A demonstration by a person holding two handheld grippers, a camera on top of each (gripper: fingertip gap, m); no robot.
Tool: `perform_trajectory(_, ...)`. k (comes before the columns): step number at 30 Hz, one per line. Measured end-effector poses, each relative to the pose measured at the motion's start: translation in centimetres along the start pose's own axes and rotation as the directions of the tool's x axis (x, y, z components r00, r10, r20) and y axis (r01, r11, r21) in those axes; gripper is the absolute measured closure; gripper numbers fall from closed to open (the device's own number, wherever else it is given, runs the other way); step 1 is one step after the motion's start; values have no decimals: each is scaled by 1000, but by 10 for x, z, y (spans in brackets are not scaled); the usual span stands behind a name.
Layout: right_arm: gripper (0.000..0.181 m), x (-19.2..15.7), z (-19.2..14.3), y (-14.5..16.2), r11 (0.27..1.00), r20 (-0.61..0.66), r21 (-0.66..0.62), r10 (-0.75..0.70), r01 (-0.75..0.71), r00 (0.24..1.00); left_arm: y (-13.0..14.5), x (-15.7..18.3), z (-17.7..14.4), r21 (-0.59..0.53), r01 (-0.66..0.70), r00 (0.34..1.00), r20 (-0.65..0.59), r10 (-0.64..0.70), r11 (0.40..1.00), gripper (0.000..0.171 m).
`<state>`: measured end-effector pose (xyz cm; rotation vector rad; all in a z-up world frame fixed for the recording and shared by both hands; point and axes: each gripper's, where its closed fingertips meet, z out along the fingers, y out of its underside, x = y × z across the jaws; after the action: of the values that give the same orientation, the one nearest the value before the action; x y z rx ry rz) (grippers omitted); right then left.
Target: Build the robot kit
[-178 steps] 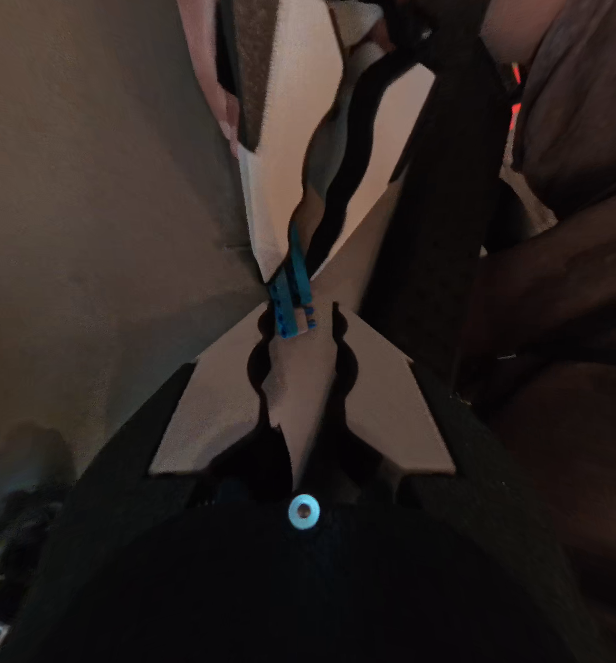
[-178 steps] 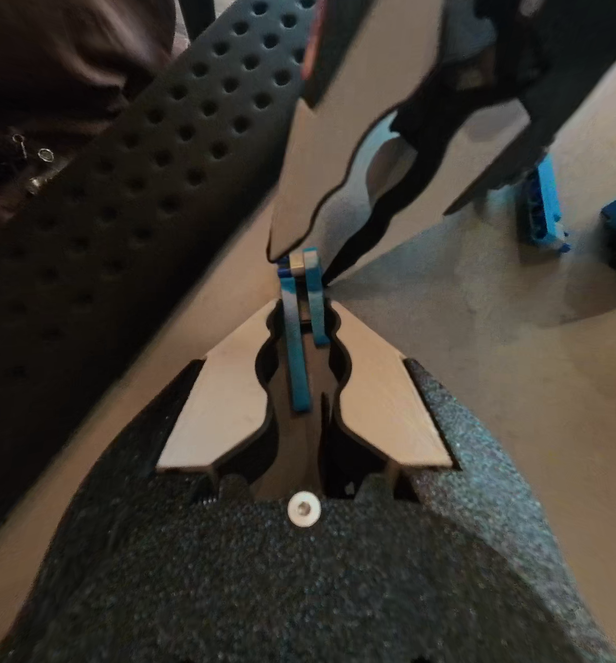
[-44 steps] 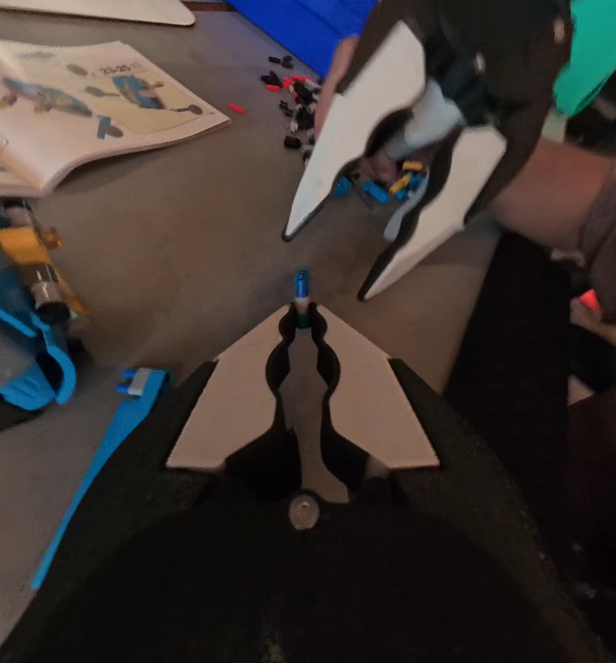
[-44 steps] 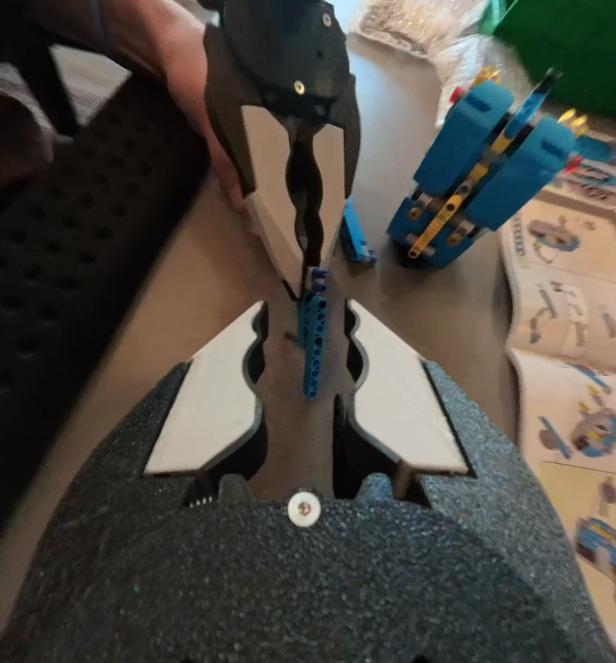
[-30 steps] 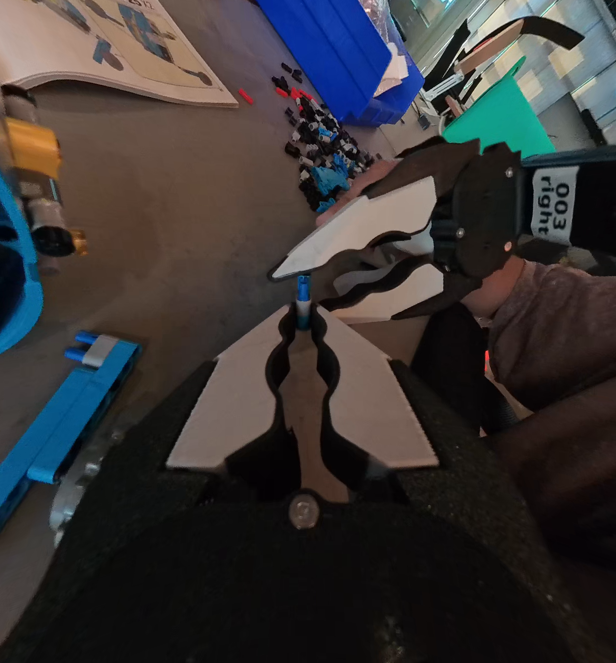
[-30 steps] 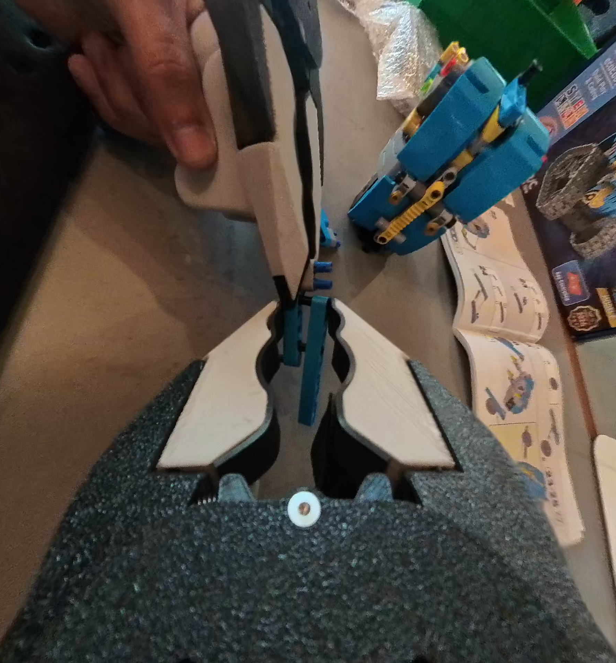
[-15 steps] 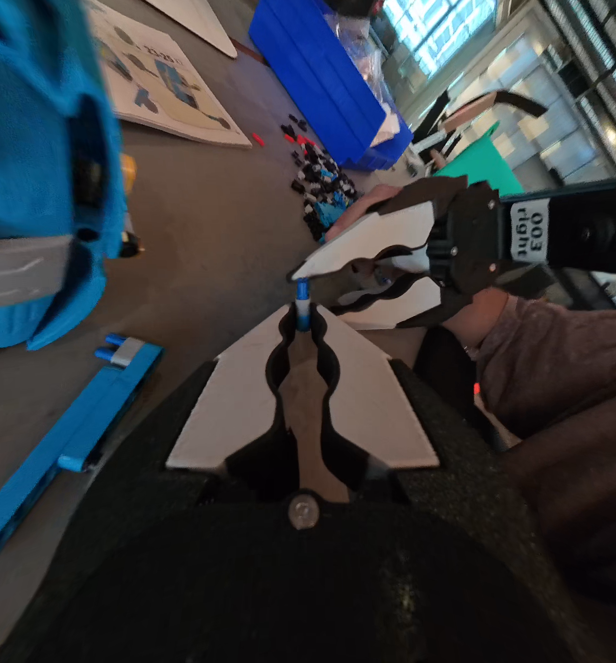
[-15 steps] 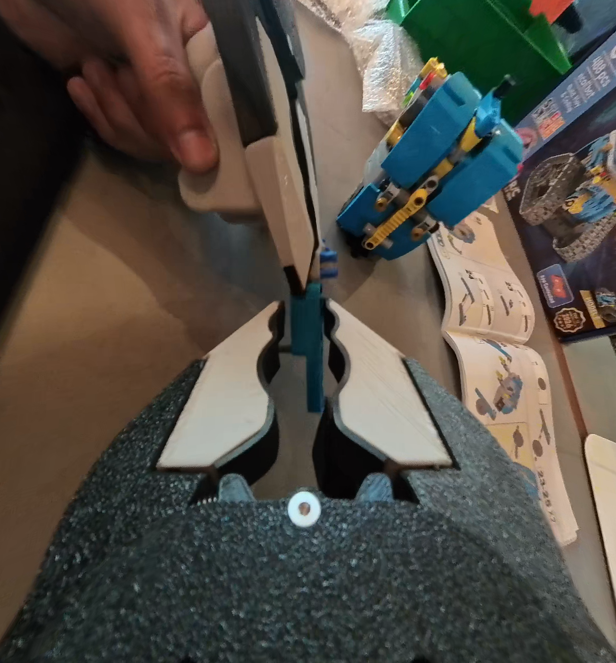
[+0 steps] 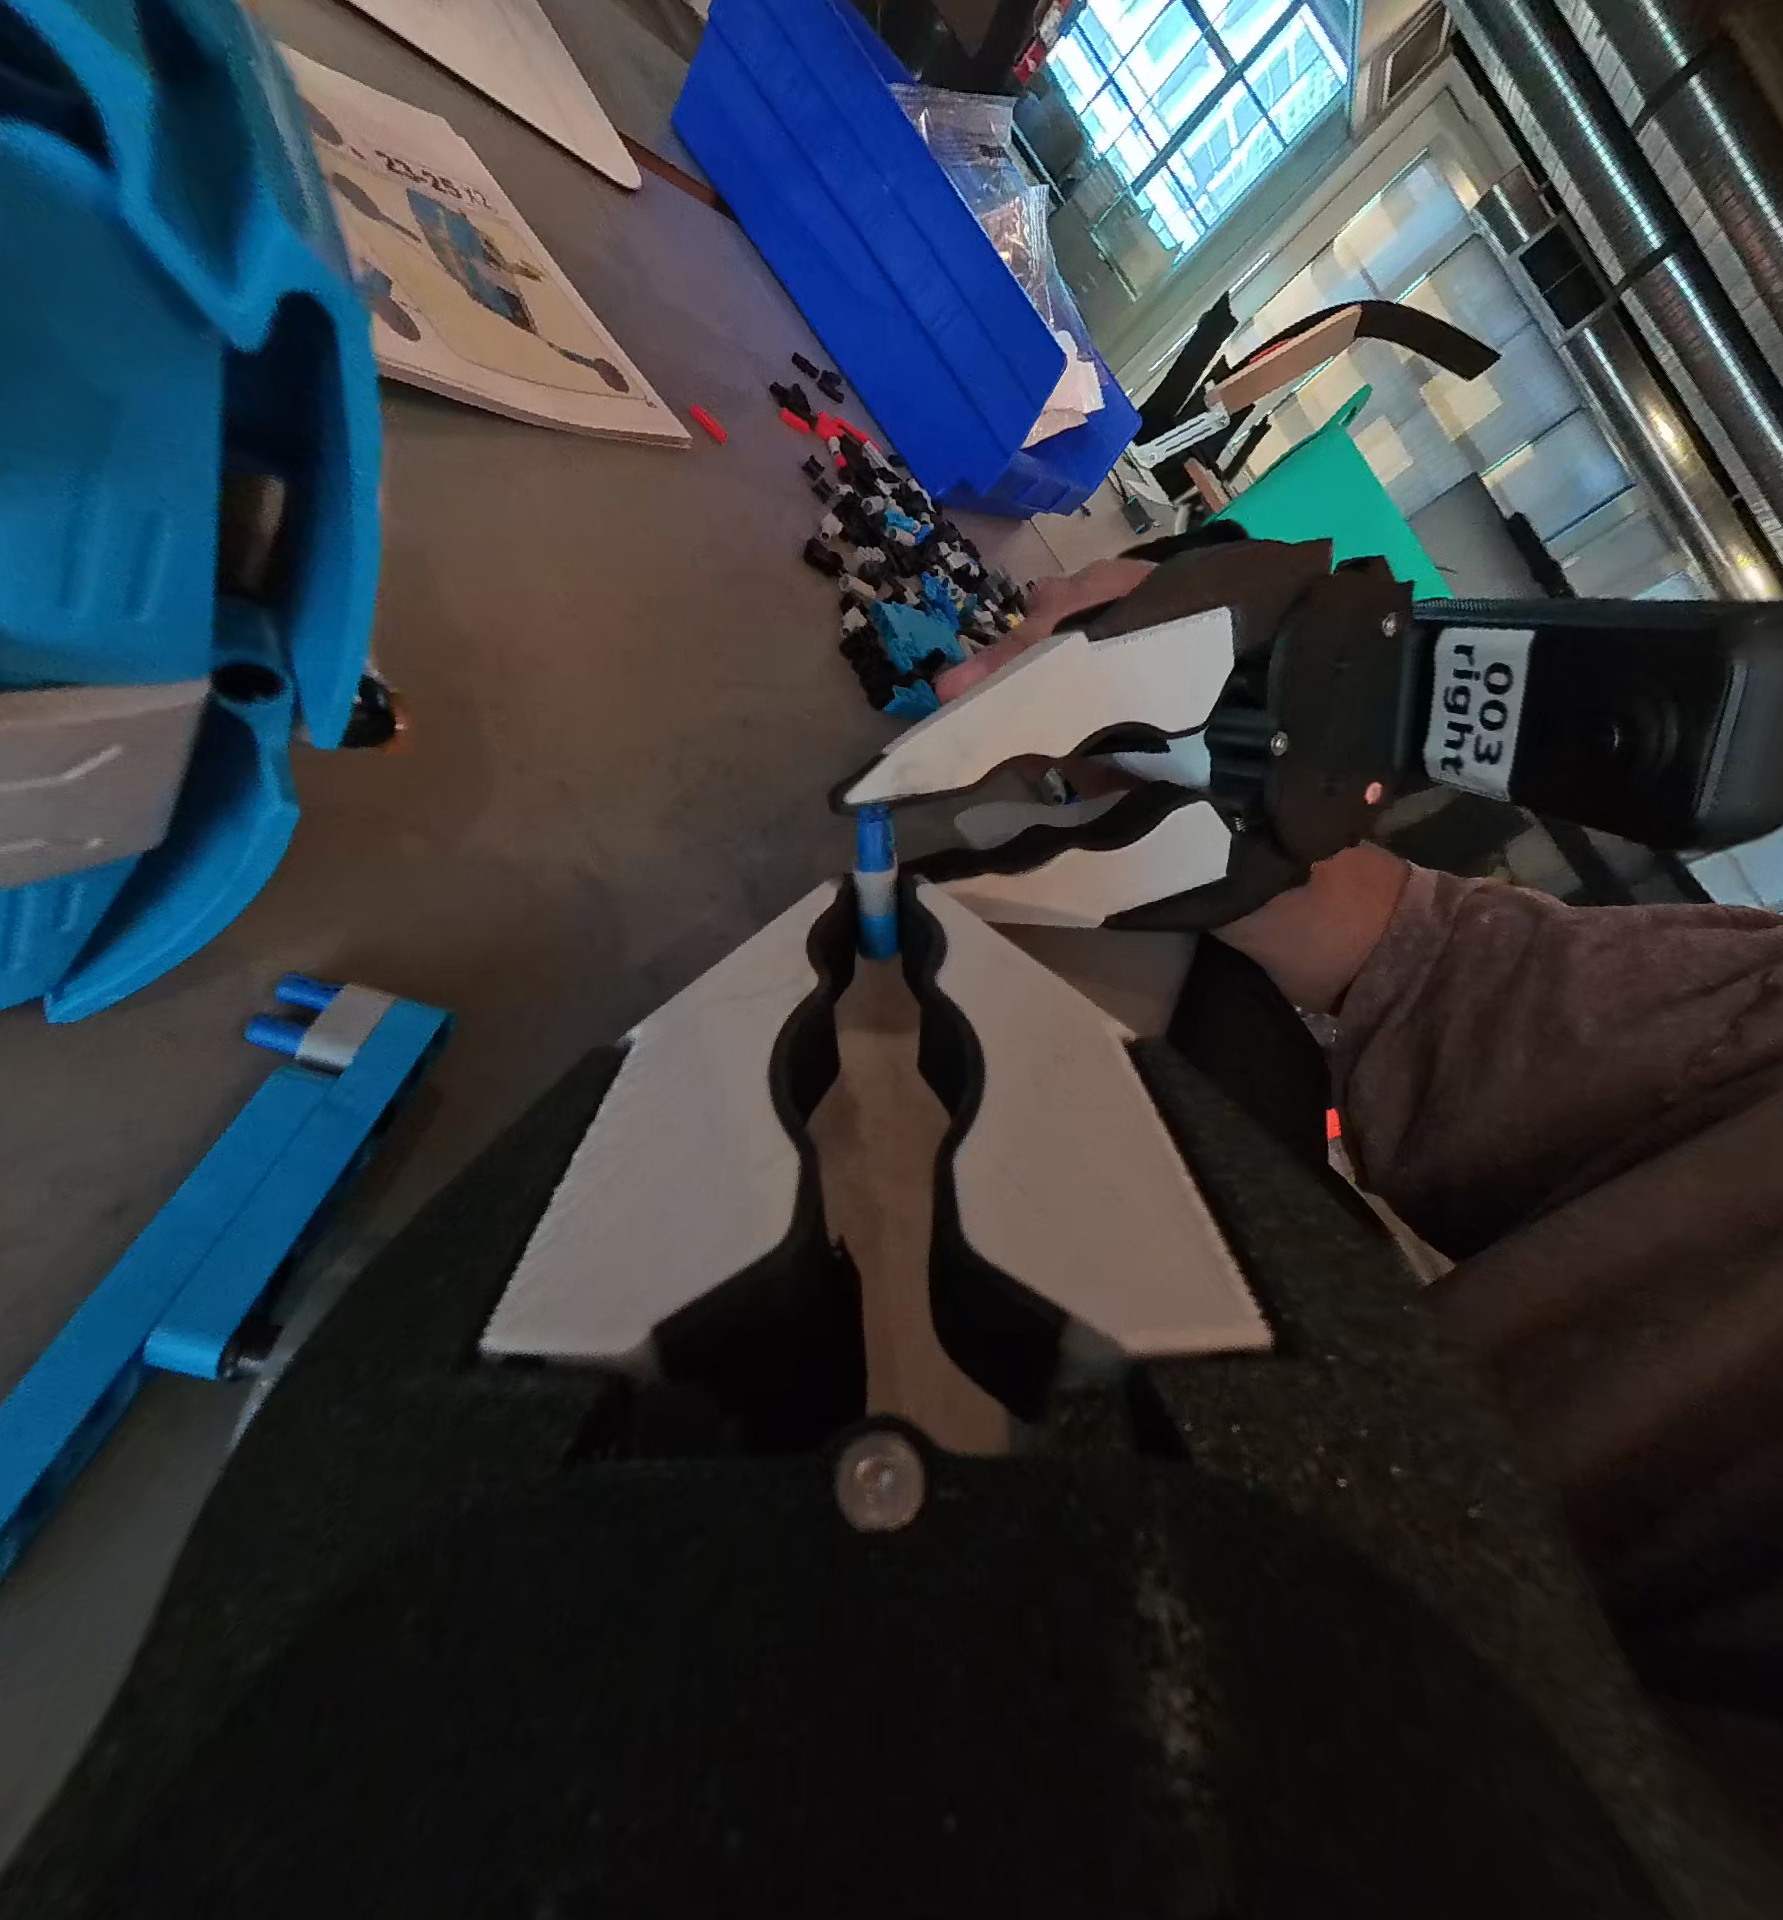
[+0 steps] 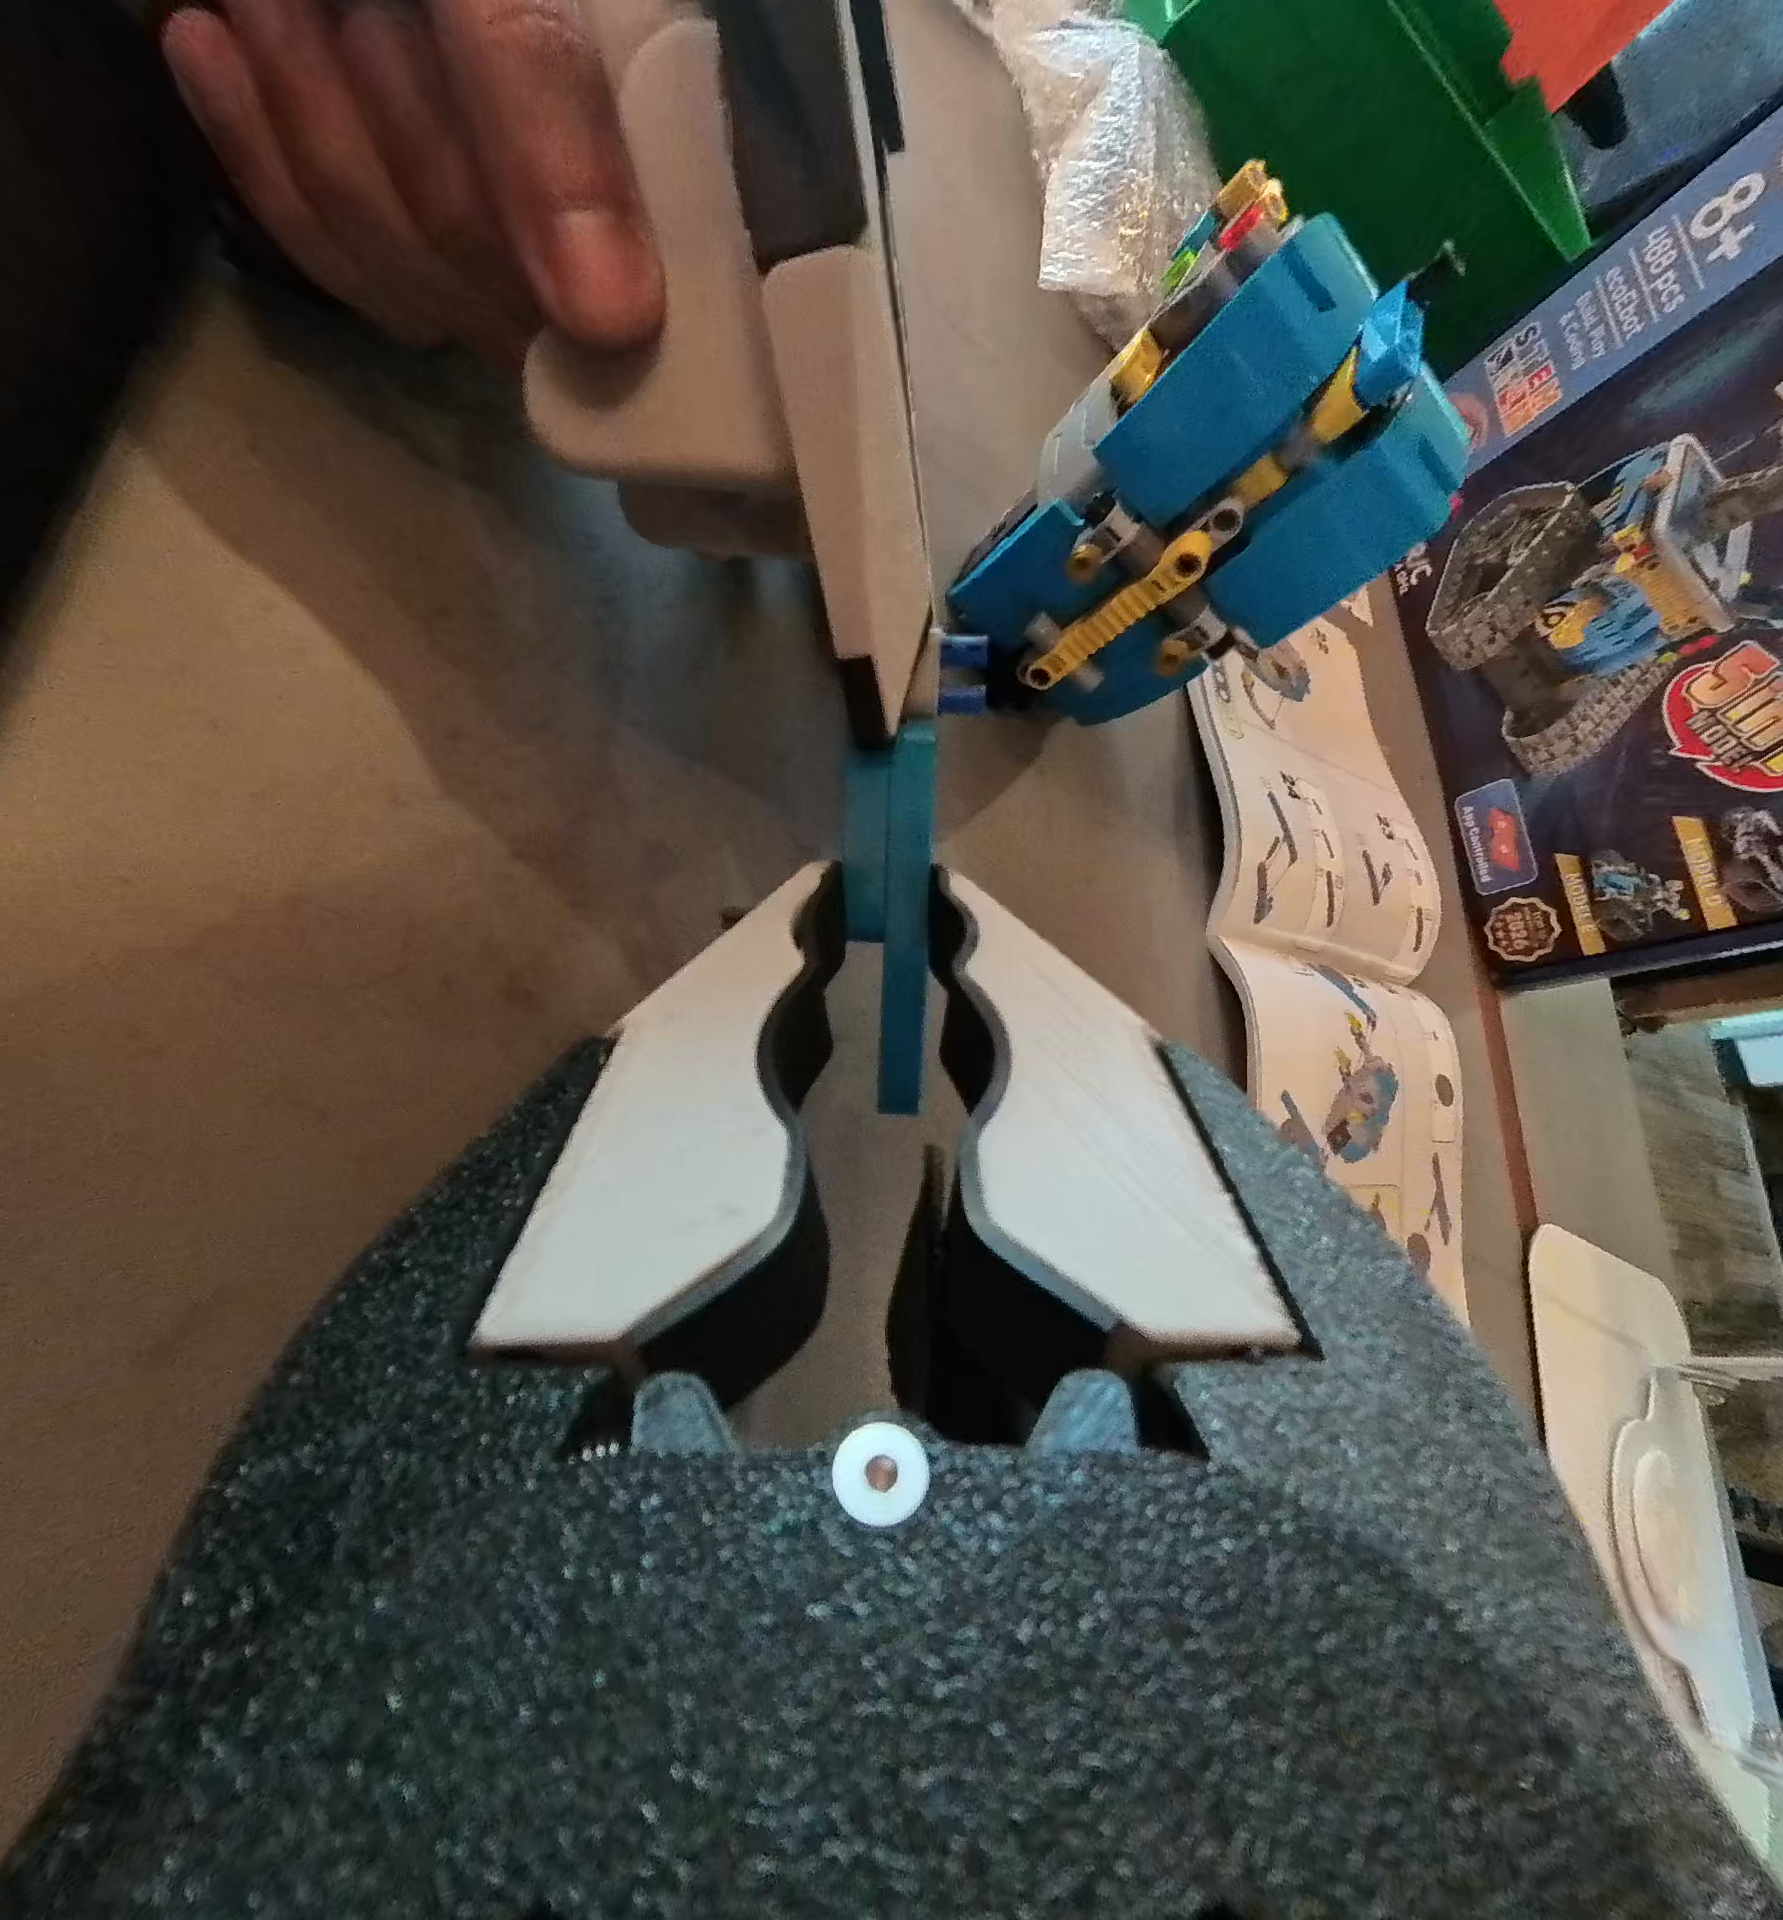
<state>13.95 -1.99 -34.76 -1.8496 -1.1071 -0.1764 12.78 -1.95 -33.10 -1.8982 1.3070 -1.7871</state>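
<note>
My left gripper (image 9: 874, 906) is shut on the end of a small blue beam piece (image 9: 872, 878) with a grey connector. My right gripper (image 10: 887, 902) is shut on the same piece, two flat blue beams (image 10: 897, 935) standing edge-on between its fingers. The two grippers meet tip to tip above the grey table (image 9: 575, 665). In the left wrist view the right gripper (image 9: 892, 831) comes in from the right. In the right wrist view the left gripper (image 10: 892, 717) comes down from above, held by a hand (image 10: 430, 156), and two blue pins (image 10: 965, 670) stick out beside its tip.
A blue and yellow brick model (image 10: 1230, 520) stands close behind. A second blue beam assembly (image 9: 243, 1174) lies on the table. Beyond are an open instruction booklet (image 10: 1323, 935), a pile of small parts (image 9: 908, 603), a blue bin (image 9: 897, 260), a printed box (image 10: 1645, 623), a green bin (image 10: 1386, 104) and a white tray (image 10: 1645, 1507). The grippers are tip to tip, or close to it.
The right gripper, open around the beams 1.5 s ago, has closed on them. Both grippers have turned and shifted together with the piece; the model now looms larger at the left.
</note>
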Motion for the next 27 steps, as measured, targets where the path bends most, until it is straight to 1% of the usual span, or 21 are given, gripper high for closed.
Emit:
perform_trajectory(2, 165, 3, 0, -1, 1000, 1, 22, 11, -11, 1000, -1, 0, 0, 9, -17, 1000, 6, 17, 1000, 165)
perform_trajectory(5, 162, 5, -4, -7, 994, 43, 43, 99, -101, 994, -7, 6, -4, 44, -19, 999, -24, 20, 999, 165)
perform_trajectory(7, 130, 8, -16, -12, 973, 113, 38, 222, -227, 968, -14, 14, -10, 95, -40, 997, -60, 45, 995, 165)
perform_trajectory(8, 128, 8, -23, -13, 949, 167, 18, 308, -315, 937, -18, 21, -14, 130, -64, 994, -83, 75, 989, 165)
perform_trajectory(10, 108, 15, -33, -13, 873, 212, 11, 475, -488, 854, -24, 39, -24, 198, -147, 977, -121, 173, 969, 165)
perform_trajectory(11, 104, 17, -37, -14, 827, 247, 24, 539, -561, 805, -26, 50, -29, 235, -206, 961, -137, 242, 950, 165)
perform_trajectory(12, 104, 14, -42, -19, 770, 323, 42, 593, -637, 738, -26, 63, -34, 267, -270, 936, -154, 317, 925, 165)
perform_trajectory(13, 111, 4, -49, -32, 700, 459, 46, 619, -713, 638, -25, 71, -38, 283, -335, 910, -151, 386, 899, 165)
perform_trajectory(14, 121, -5, -59, -52, 629, 602, 58, 597, -775, 530, -22, 74, -39, 285, -392, 888, -132, 441, 875, 165)
perform_trajectory(15, 132, -8, -68, -70, 568, 688, 87, 560, -819, 461, -19, 76, -40, 284, -426, 873, -122, 473, 859, 165)
perform_trajectory(16, 136, -7, -70, -81, 531, 717, 119, 538, -839, 443, -18, 79, -41, 285, -424, 871, -132, 474, 859, 165)
perform_trajectory(17, 141, -8, -70, -88, 522, 727, 141, 522, -841, 446, -18, 80, -42, 289, -400, 878, -151, 454, 870, 165)
perform_trajectory(18, 146, -8, -65, -91, 523, 710, 152, 533, -839, 461, -18, 81, -44, 292, -369, 888, -170, 428, 882, 165)
perform_trajectory(19, 167, -5, -59, -89, 529, 676, 168, 553, -832, 487, -19, 81, -45, 292, -338, 896, -189, 401, 895, 165)
perform_trajectory(20, 174, -1, -55, -88, 524, 646, 194, 568, -829, 510, -20, 79, -46, 291, -308, 906, -201, 372, 906, 164)
perform_trajectory(22, 174, 2, -50, -88, 475, 659, 207, 578, -855, 481, -23, 72, -47, 286, -246, 926, -213, 312, 926, 164)
perform_trajectory(23, 174, 3, -47, -86, 464, 646, 226, 587, -856, 489, -24, 68, -47, 280, -219, 935, -213, 283, 934, 163)
perform_trajectory(25, 174, 4, -42, -82, 473, 610, 241, 605, -847, 511, -27, 62, -48, 275, -181, 946, -214, 244, 944, 163)
perform_trajectory(27, 175, 0, -44, -80, 461, 634, 214, 605, -861, 481, -25, 65, -47, 265, -178, 940, -240, 243, 948, 165)
